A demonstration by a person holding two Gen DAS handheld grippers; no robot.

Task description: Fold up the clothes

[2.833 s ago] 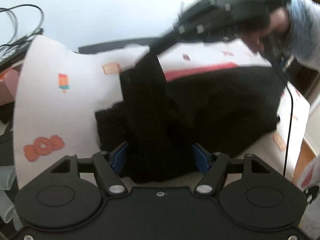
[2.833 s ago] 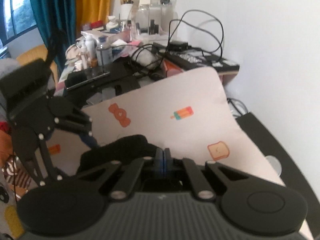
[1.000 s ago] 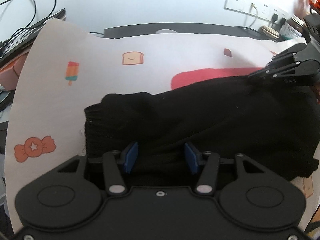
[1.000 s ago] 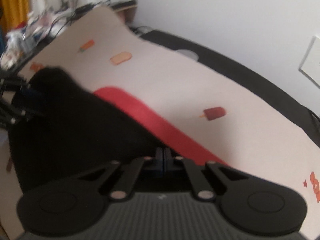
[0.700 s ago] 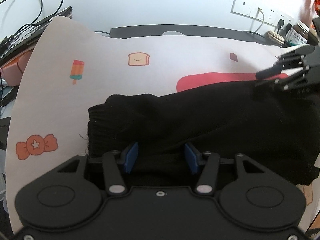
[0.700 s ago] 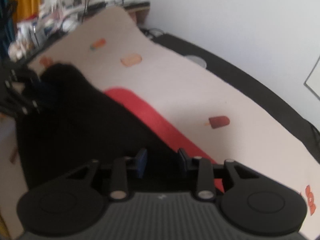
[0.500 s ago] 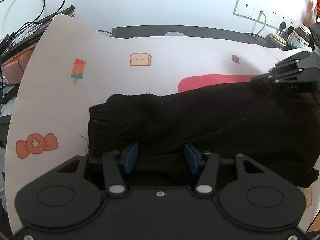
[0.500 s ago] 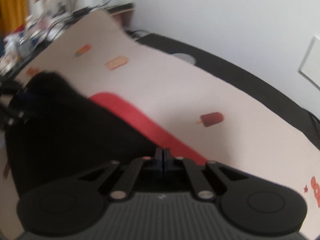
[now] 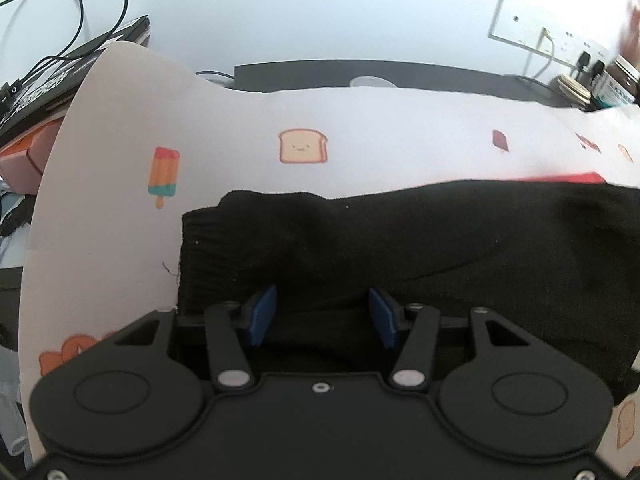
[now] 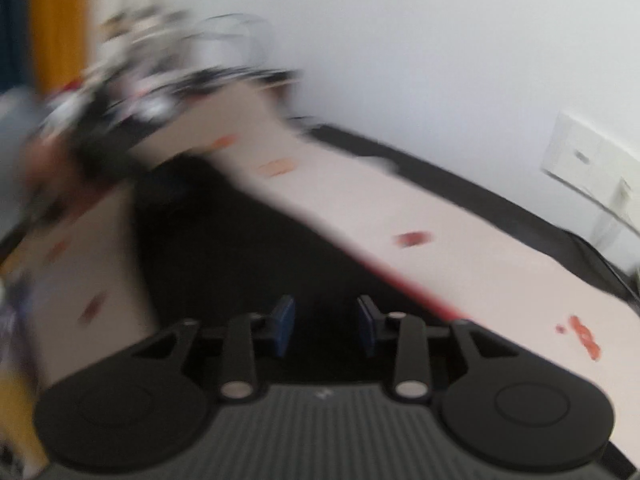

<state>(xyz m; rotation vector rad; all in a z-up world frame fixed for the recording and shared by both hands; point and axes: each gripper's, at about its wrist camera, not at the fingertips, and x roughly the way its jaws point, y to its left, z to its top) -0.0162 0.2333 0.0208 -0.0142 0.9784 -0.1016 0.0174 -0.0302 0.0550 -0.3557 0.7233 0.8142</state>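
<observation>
A black knit garment [image 9: 420, 248] lies folded on a pale mat [image 9: 380, 128] printed with toast and popsicle pictures. A red piece of cloth [image 9: 560, 178] peeks out from under its far edge. My left gripper [image 9: 322, 314] hovers over the garment's near left part, blue pads [image 9: 262, 314] well apart, with cloth lying between them and no visible pinch. The right wrist view is motion-blurred: my right gripper [image 10: 325, 322] is above the garment [image 10: 240, 248] with its jaws opening and nothing pinched between them. The red edge [image 10: 404, 286] shows to its right. The other gripper and hand [image 10: 76, 156] are a blur at the left.
Cables and dark devices [image 9: 60, 60] crowd the back left beside a pink box [image 9: 20, 160]. A wall socket plate [image 9: 532, 28] and jars [image 9: 618, 84] stand at the back right. The black tabletop [image 9: 440, 76] runs behind the mat.
My right gripper let go of the garment's far right edge, opened and pulled back out of the left wrist view. The garment now lies flat. The left gripper shifted slightly.
</observation>
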